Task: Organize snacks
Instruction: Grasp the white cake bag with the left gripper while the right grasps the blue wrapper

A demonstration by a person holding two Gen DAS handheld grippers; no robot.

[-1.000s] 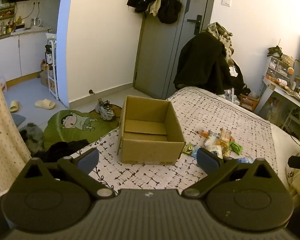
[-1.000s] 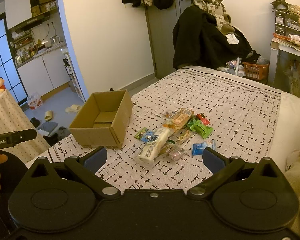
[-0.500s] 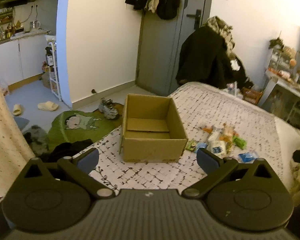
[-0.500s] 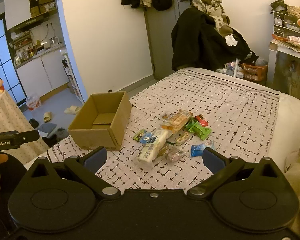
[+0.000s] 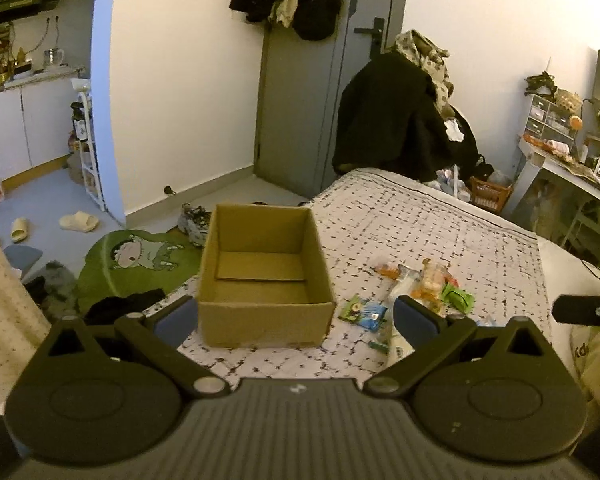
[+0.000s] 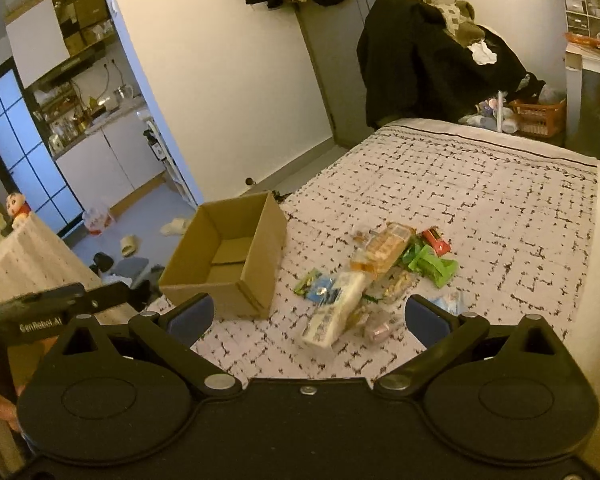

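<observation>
Warm, dim indoor light tints both views yellowish; the white walls read cream. Cooler blue daylight enters through the kitchen window [image 6: 24,152]. Fisheye distortion bends the door [image 5: 300,92] and wall edges, with dark vignetting at the corners. Fine detail is soft and slightly smeared, especially in the right wrist view.

bed [image 5: 440,220] with patterned cover, mid-room | grey door [image 5: 300,112] beyond the bed's far end, coats hung on it | dark clothes pile [image 5: 396,116] right of door | desk [image 5: 560,168] right of bed | green rug [image 5: 132,264] left of bed | kitchen cabinets [image 6: 108,160] far left | warm dim light
</observation>
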